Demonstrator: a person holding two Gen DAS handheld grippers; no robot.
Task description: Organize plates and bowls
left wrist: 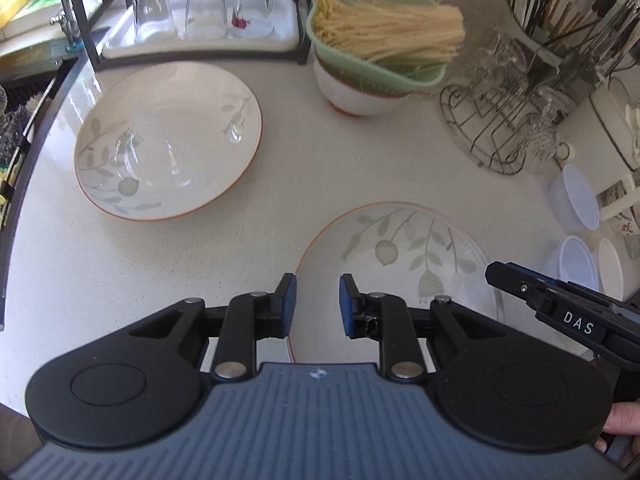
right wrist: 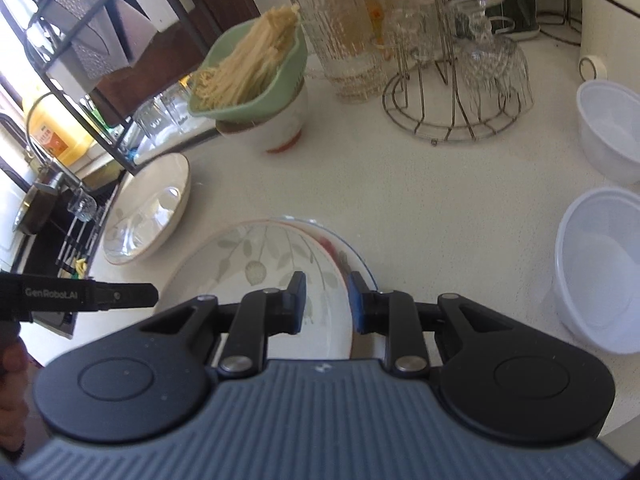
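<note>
A large leaf-patterned bowl [left wrist: 168,140] sits on the white counter at the left; it also shows in the right wrist view [right wrist: 148,216]. A leaf-patterned plate [left wrist: 400,256] lies nearer, and in the right wrist view [right wrist: 260,264] it rests on another plate [right wrist: 356,256] with a blue rim. My left gripper [left wrist: 318,304] is open and empty over the plate's near left edge. My right gripper [right wrist: 327,300] is open, its fingers either side of the stacked plates' right rims. Each gripper shows from the side in the other view.
A white bowl with a green colander of noodles [left wrist: 376,40] stands behind. A wire rack with glasses [left wrist: 504,120] is at the right, with white plastic bowls [right wrist: 608,132] near it. A dark rack holding tumblers [left wrist: 200,8] and the sink [right wrist: 48,208] are at the left.
</note>
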